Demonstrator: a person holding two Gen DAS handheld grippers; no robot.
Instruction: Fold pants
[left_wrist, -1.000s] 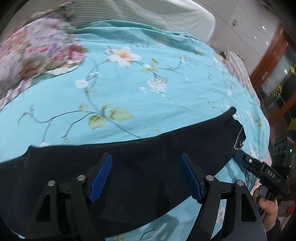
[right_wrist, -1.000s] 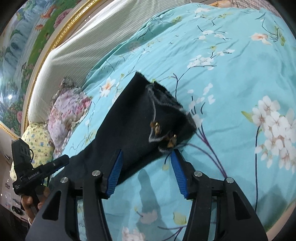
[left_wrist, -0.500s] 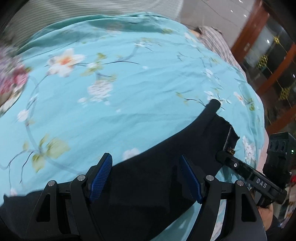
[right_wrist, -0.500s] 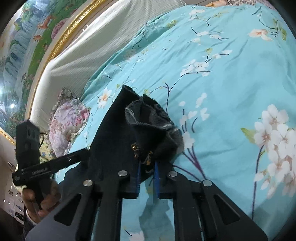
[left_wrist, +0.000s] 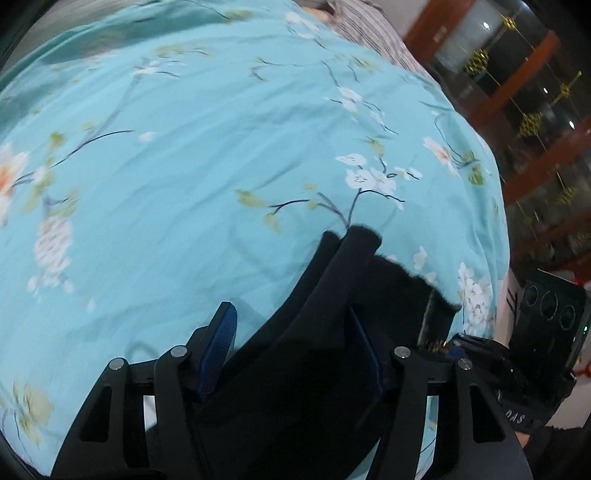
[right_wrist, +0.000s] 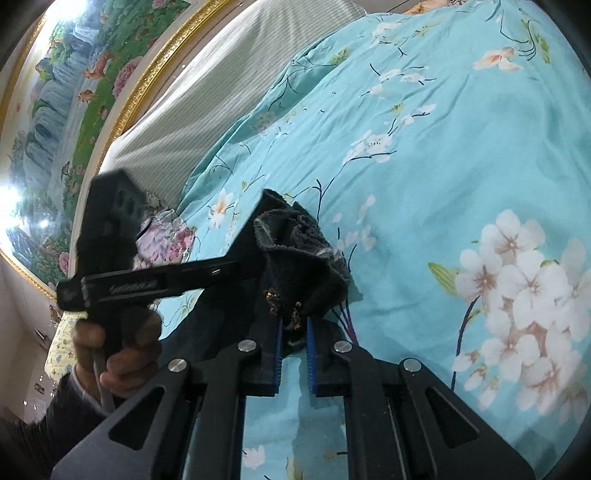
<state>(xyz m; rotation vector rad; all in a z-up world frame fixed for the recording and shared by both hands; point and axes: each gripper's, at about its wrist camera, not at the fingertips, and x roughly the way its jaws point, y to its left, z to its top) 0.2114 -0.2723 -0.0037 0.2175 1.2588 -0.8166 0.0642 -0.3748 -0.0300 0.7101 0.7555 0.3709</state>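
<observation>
Dark pants (left_wrist: 325, 332) lie on a bed's floral sheet (left_wrist: 184, 166), their near part hidden behind both tools. The right gripper (right_wrist: 294, 343) has its jaws clamped on the waistband by the gold buttons, bunching the cloth. The left gripper (left_wrist: 291, 347) straddles the pants, jaws closing with fabric between them; whether the pads press yet is hard to make out. Motion blur softens the left hand (right_wrist: 118, 350)

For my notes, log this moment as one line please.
right claw: shut on pants waistband | left claw: closing, pants between its pads | bedspread: under pants
</observation>
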